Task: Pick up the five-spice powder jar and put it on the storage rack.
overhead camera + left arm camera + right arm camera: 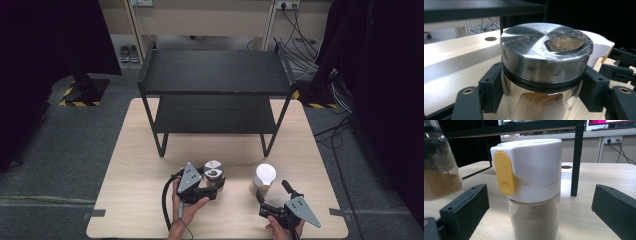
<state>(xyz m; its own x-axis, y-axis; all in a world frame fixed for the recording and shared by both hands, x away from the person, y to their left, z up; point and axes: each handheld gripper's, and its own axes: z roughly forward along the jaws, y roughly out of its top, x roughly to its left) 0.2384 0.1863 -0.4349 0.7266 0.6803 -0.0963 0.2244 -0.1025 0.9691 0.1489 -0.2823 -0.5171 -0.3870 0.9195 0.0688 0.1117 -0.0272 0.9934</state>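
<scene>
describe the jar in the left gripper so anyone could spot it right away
On the wooden table, in front of the black shelf rack, two jars stand near the front edge. The left gripper is shut on the glass jar of brown powder. Its steel lid sets it apart from the white-capped jar.

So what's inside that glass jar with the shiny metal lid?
The glass jar with the shiny metal lid holds brown powder; how far down the powder reaches is cut off and flanked by the black jaws.

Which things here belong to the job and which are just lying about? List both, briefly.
In the job: metal-lidded glass jar, clamped in left gripper; white-capped shaker, between the open right gripper jaws.

Lying about: black shelf rack, shoes, floor cables.
</scene>
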